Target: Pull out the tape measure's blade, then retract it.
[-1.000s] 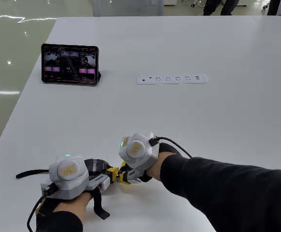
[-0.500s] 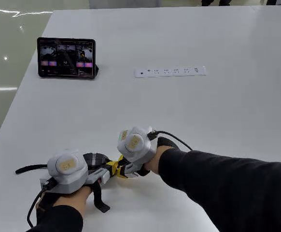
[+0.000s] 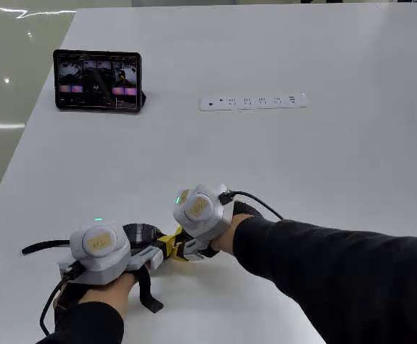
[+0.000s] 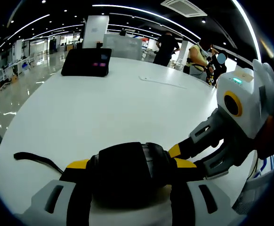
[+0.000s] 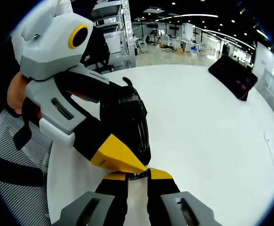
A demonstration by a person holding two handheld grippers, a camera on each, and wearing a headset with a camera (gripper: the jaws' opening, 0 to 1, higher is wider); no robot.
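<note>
Your left claw [image 4: 130,164] squeezes the black tape measure [image 4: 127,175] at the white bench's [image 3: 266,165] near end, your right claw [image 5: 138,175], touching it, seems pinched on its blade tip [image 5: 138,177], and the tiny print [image 5: 101,163] is too blurry.

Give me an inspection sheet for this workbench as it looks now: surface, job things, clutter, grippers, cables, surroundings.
Surface: white table, no marks or spills seen.
Job's things: black tape measure low over the near edge; blade tip close to the case, blade barely out.
Clutter: tablet propped upright at far left, screen lit; white power strip lying flat.
Grippers: left gripper shut on the tape measure's case; right gripper jaws pinch the blade tip.
Cables: black cable leaves the right gripper; black strap trails left from the tape measure.
Surroundings: glossy floor; people standing beyond the table.
</note>
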